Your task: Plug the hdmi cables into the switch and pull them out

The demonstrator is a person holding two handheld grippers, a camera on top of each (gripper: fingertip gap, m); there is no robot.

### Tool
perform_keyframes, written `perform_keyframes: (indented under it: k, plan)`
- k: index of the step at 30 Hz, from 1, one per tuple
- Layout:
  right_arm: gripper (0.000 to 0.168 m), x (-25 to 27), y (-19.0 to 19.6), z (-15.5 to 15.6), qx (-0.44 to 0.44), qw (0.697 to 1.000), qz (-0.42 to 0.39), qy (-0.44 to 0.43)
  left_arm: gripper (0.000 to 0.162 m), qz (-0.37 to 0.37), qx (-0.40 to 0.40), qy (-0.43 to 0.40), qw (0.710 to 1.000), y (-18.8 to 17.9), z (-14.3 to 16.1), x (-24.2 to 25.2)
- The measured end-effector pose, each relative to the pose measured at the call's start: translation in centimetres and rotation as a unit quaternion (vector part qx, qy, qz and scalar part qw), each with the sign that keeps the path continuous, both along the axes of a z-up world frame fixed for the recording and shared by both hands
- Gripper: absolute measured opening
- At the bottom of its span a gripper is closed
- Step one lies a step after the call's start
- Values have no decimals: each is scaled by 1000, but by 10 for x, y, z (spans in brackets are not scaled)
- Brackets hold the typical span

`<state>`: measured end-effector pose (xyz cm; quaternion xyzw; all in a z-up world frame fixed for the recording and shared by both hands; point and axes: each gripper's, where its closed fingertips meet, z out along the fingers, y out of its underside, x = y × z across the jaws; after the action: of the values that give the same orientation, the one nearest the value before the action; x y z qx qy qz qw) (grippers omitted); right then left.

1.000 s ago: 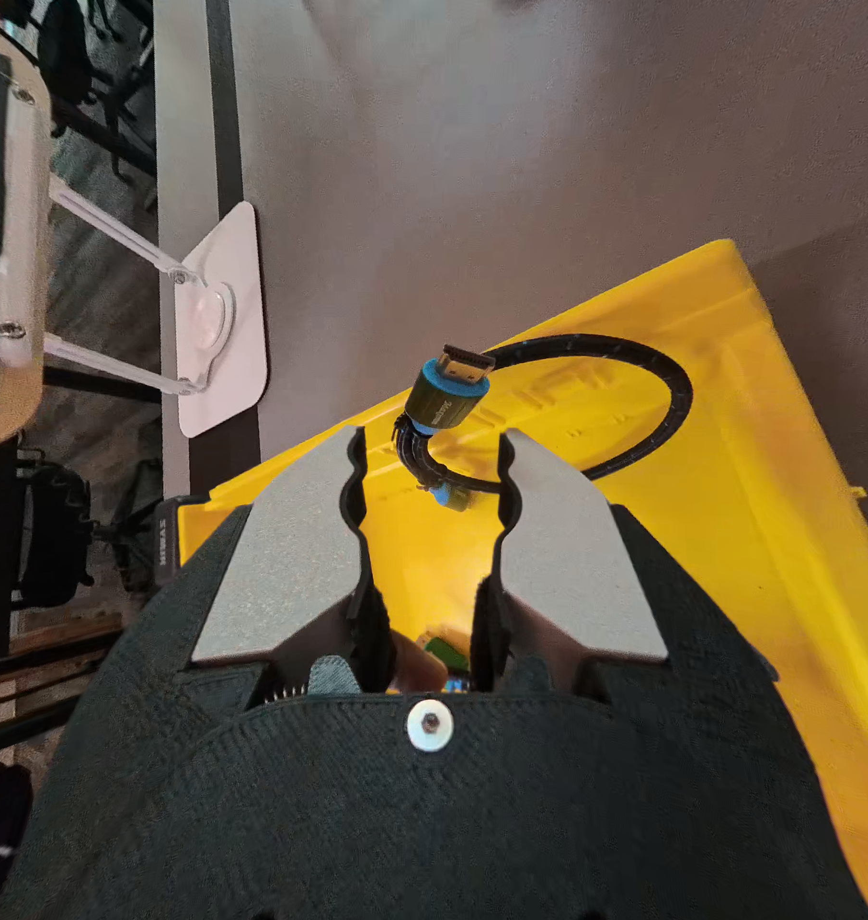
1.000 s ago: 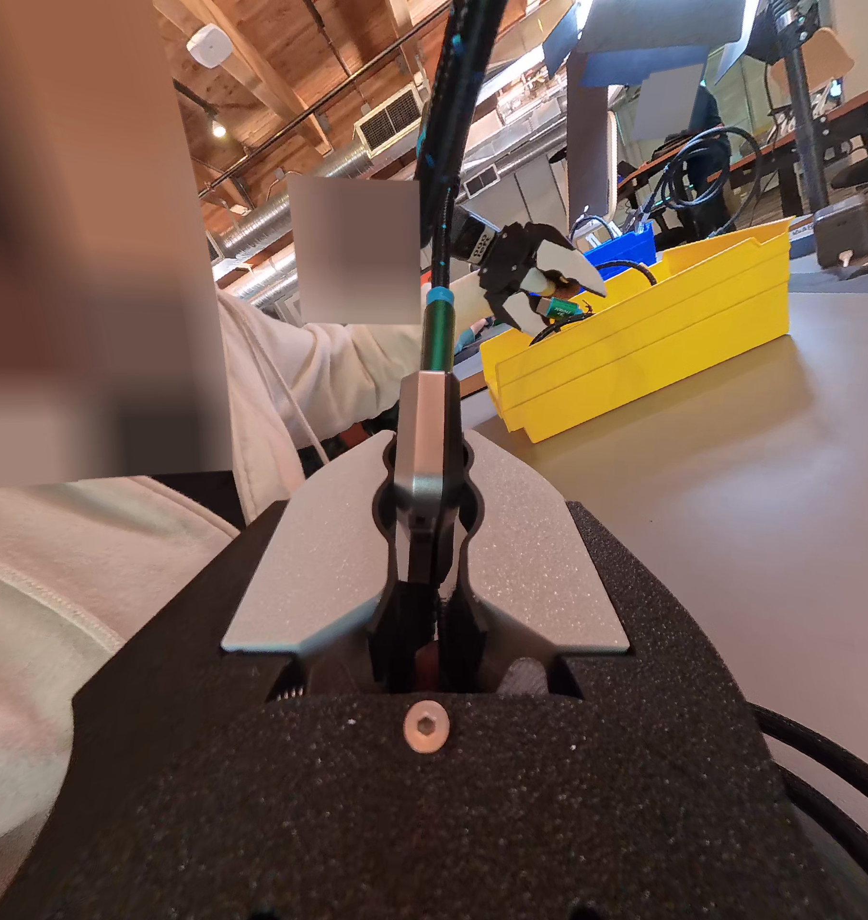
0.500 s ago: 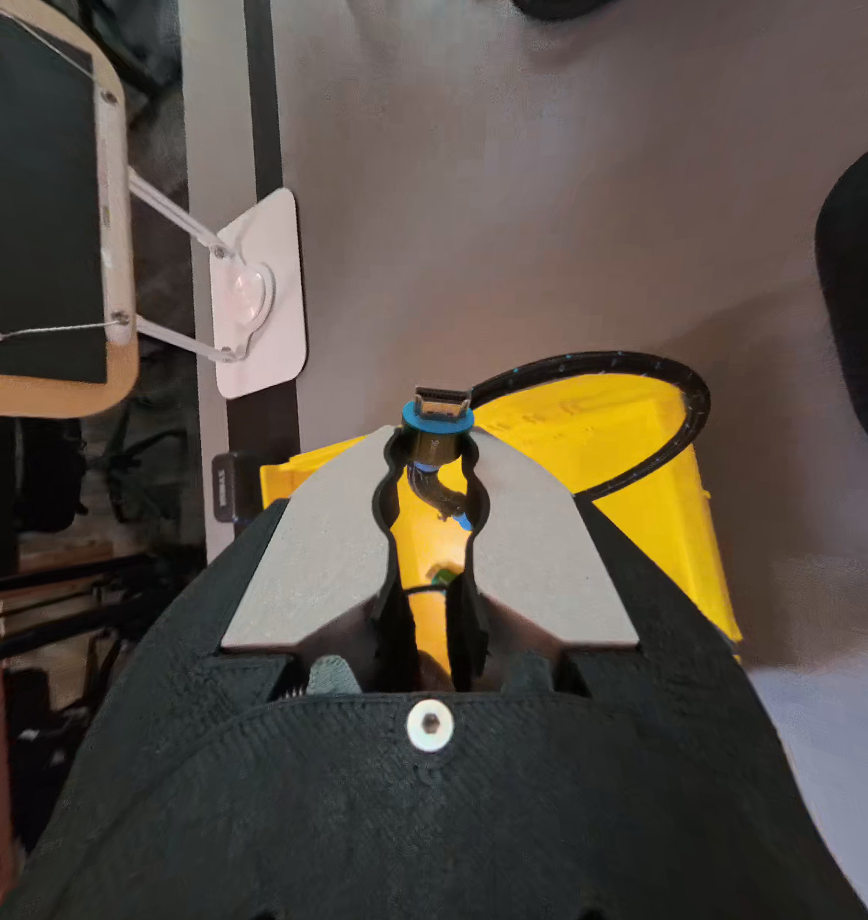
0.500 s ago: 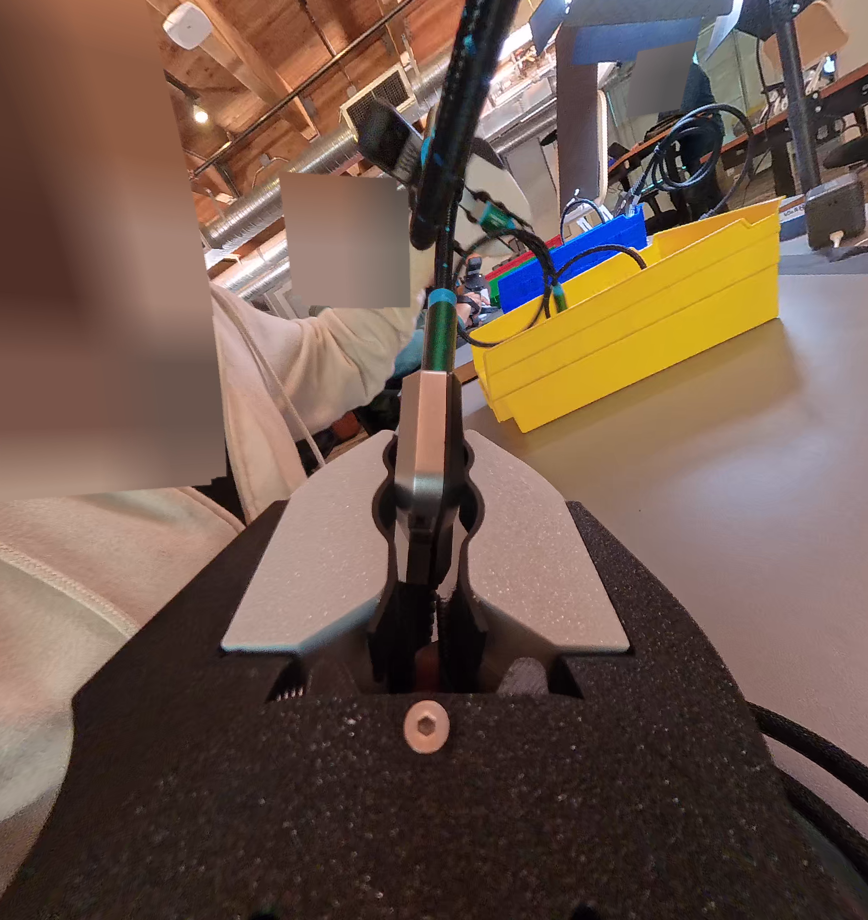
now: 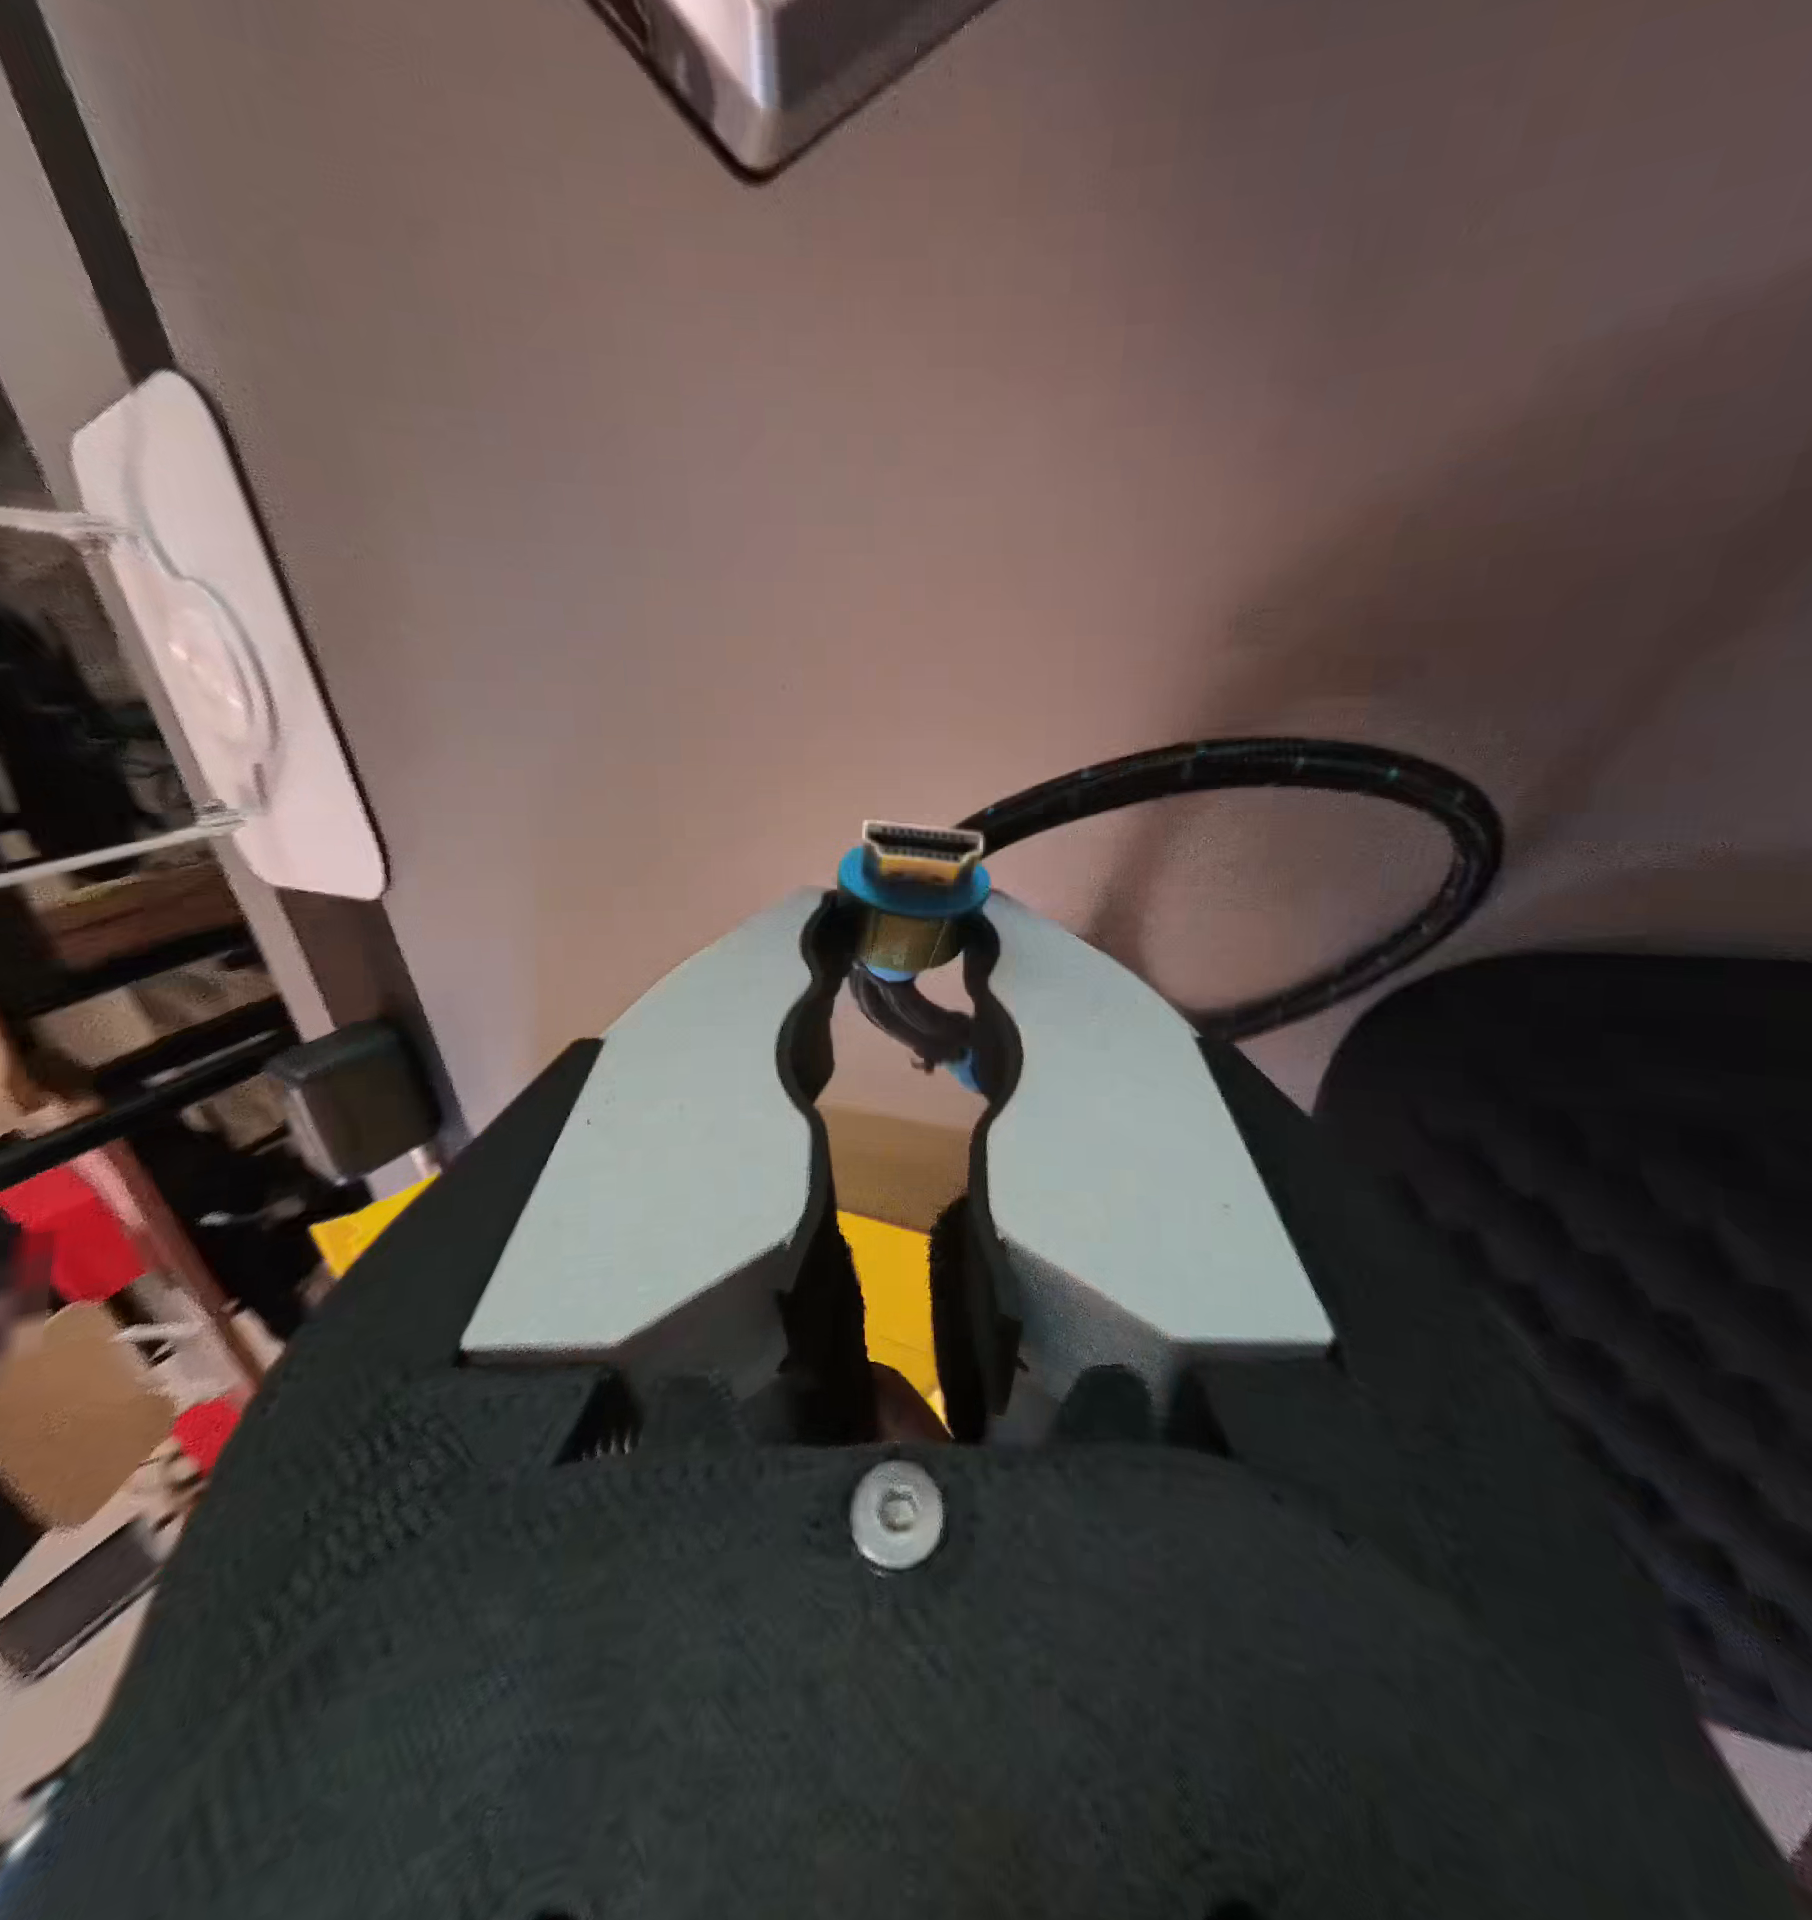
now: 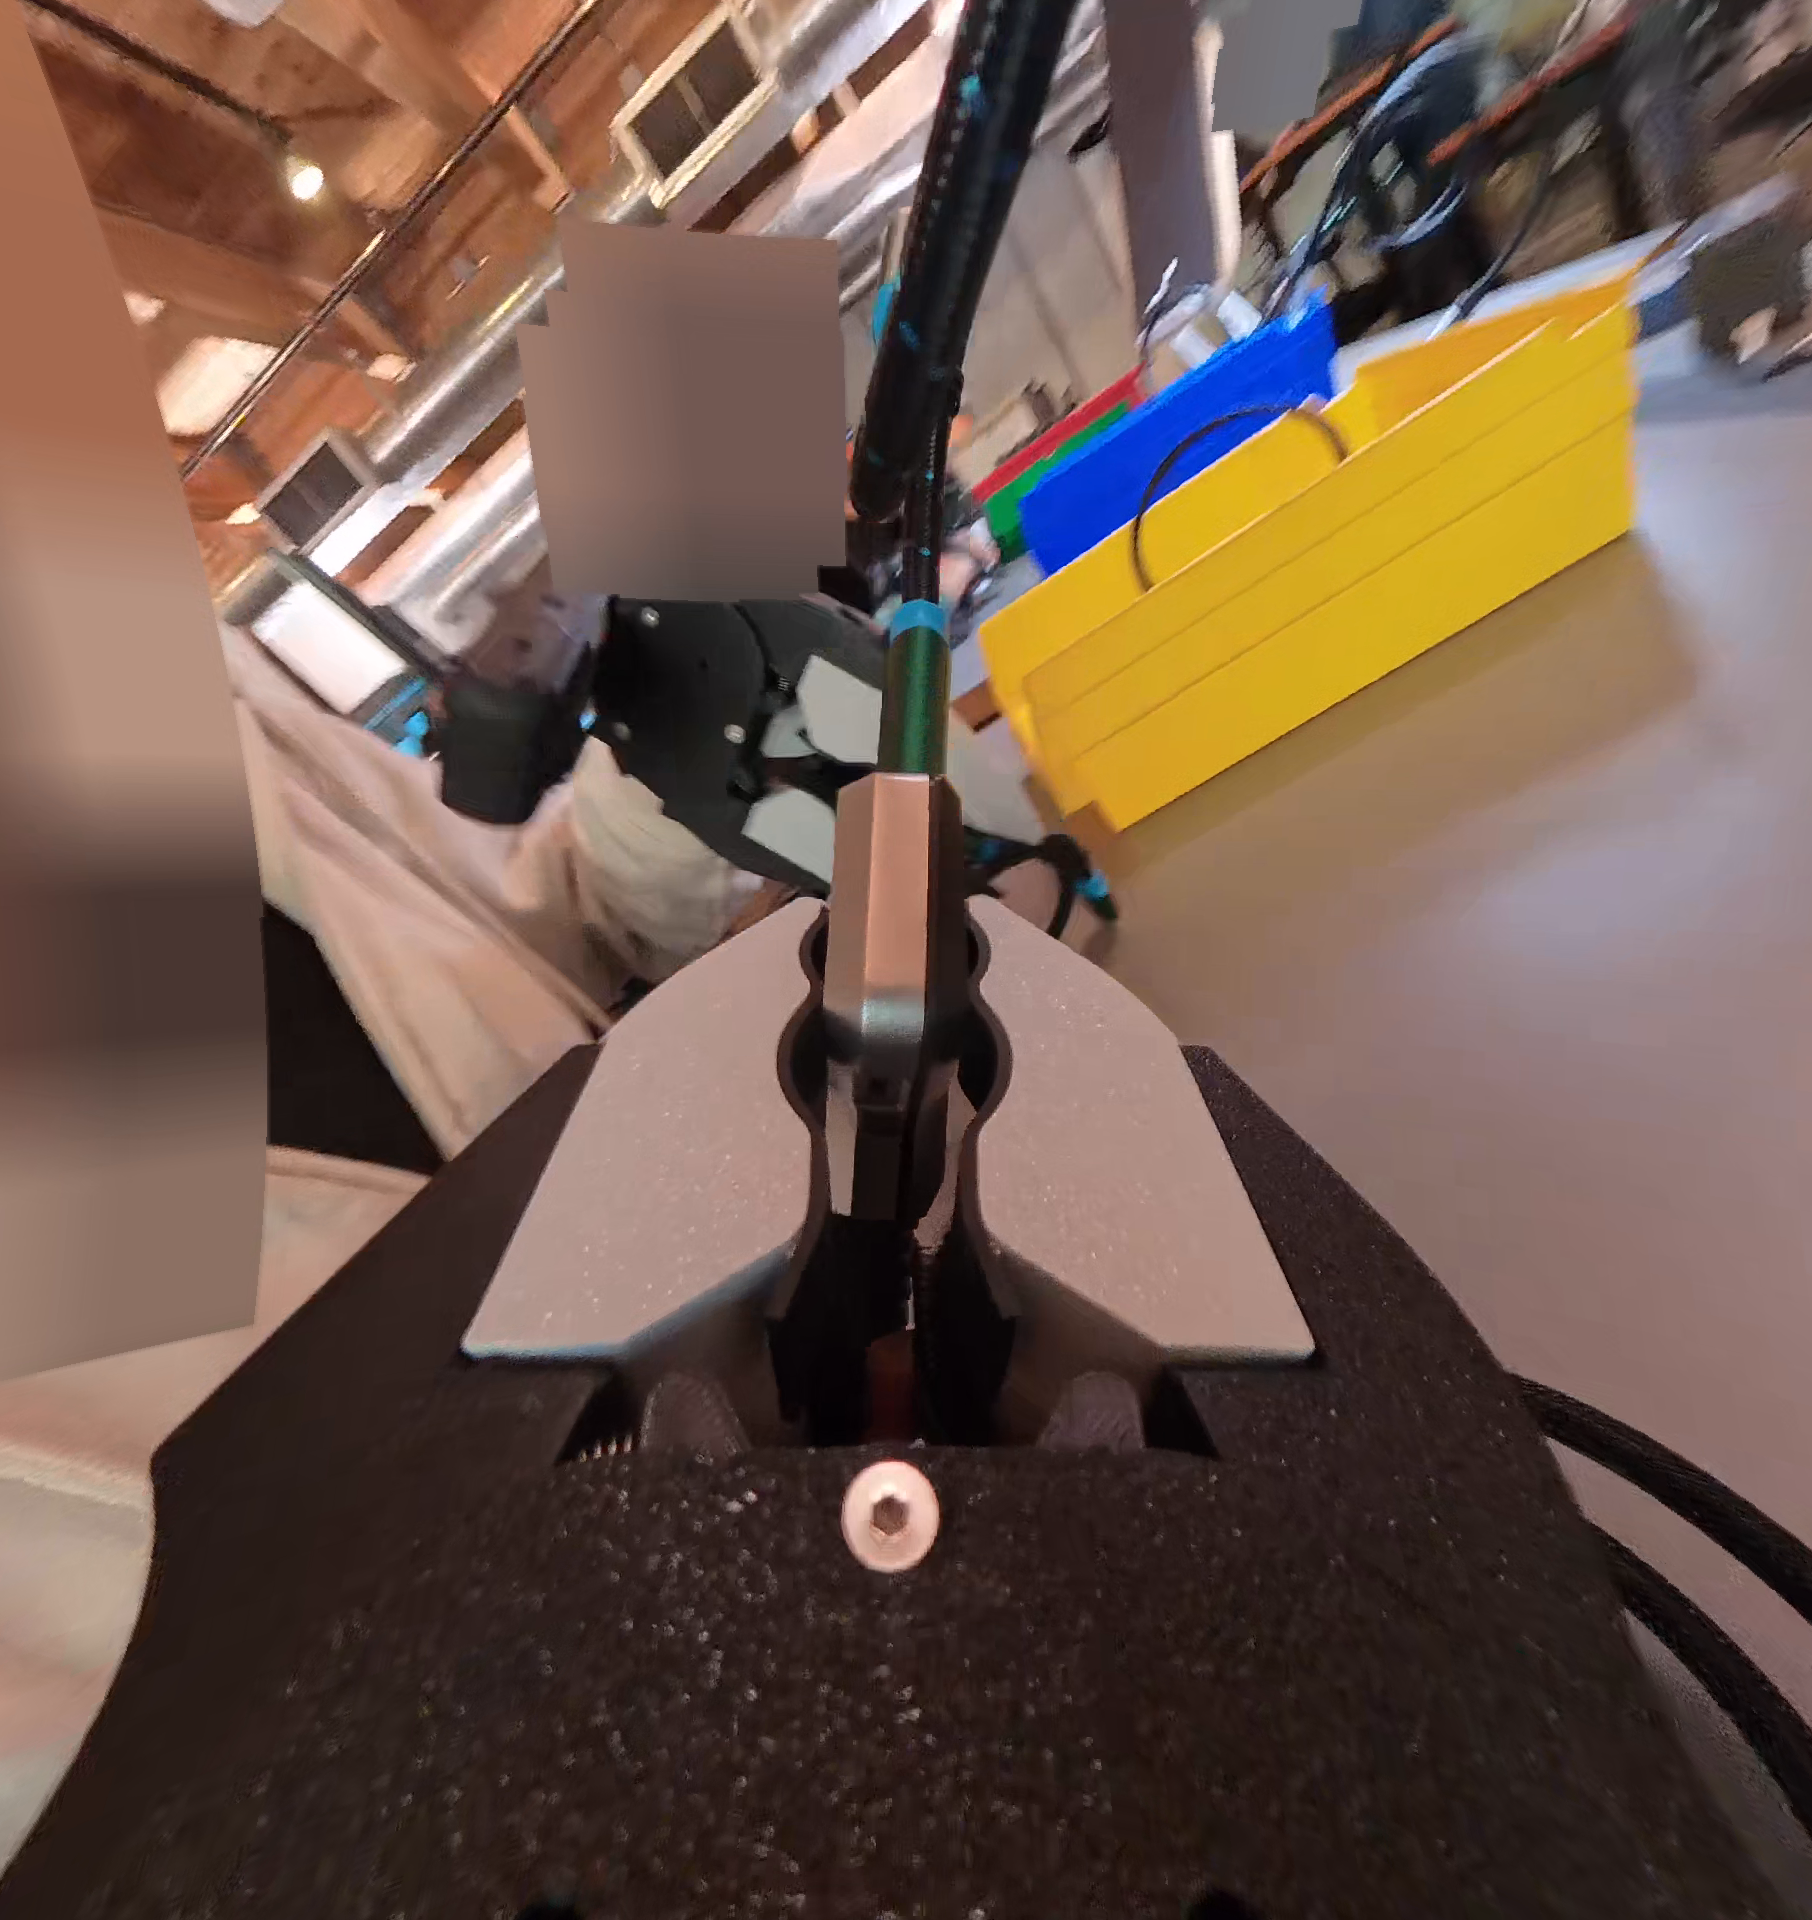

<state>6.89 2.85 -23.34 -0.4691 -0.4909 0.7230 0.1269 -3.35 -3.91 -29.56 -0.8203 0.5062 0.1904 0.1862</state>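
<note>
My left gripper [image 5: 907, 914] is shut on a black HDMI cable's plug [image 5: 914, 883], which has a blue collar and a gold tip pointing forward. Its braided cable [image 5: 1401, 821] loops off to the right. A silver corner of the switch [image 5: 777, 94] shows at the top of the left wrist view. My right gripper [image 6: 891, 925] is shut on the silver switch [image 6: 881, 883], held edge-on. A green plug [image 6: 912, 707] with a blue collar sits in the switch's far end, and its cable [image 6: 943, 312] rises upward. The left gripper [image 6: 819, 769] shows just behind the switch.
A yellow bin [image 6: 1349, 603] with a thin black cable [image 6: 1234, 426] stands on the grey table [image 6: 1504, 1039], with blue [image 6: 1193, 436] and other bins behind. A person's pale sleeve [image 6: 414, 883] is at the left. A white stand base [image 5: 227, 644] sits near the table edge.
My left gripper closed on the blue-collared plug, lifted it out of the yellow bin and carried it towards the switch. My right gripper kept its hold on the switch and tilted.
</note>
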Motion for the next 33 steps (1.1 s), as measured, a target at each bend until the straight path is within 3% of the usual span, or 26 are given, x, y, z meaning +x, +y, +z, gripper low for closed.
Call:
perform_keyframes:
  k: [3,8,11,14,18,23,26,30,33]
  plan:
    - [21,11,-8,-5,23,999,33,-33,22,11,40,47,998,11,-13,9]
    - [21,17,-11,-11,47,995,44,-72,21,27,92,-106,990,20,-35,41]
    - [21,15,-11,-16,54,994,43,-86,23,37,107,-146,983,22,-43,40]
    - [21,11,-12,-18,56,993,48,-95,31,47,63,-241,967,19,-47,46]
    - [21,10,-11,-20,59,992,50,-101,47,58,-41,-390,918,11,-41,50]
    - [21,13,-3,-21,42,993,39,-104,53,98,-87,-461,878,29,-37,39]
    - [21,15,3,-23,38,993,28,-104,49,88,-119,-486,862,34,-48,49]
    - [21,16,6,-26,38,993,23,-108,43,83,-130,-457,876,38,-68,43]
    - [21,15,6,-29,38,993,28,-109,21,91,-198,-496,840,27,-68,48]
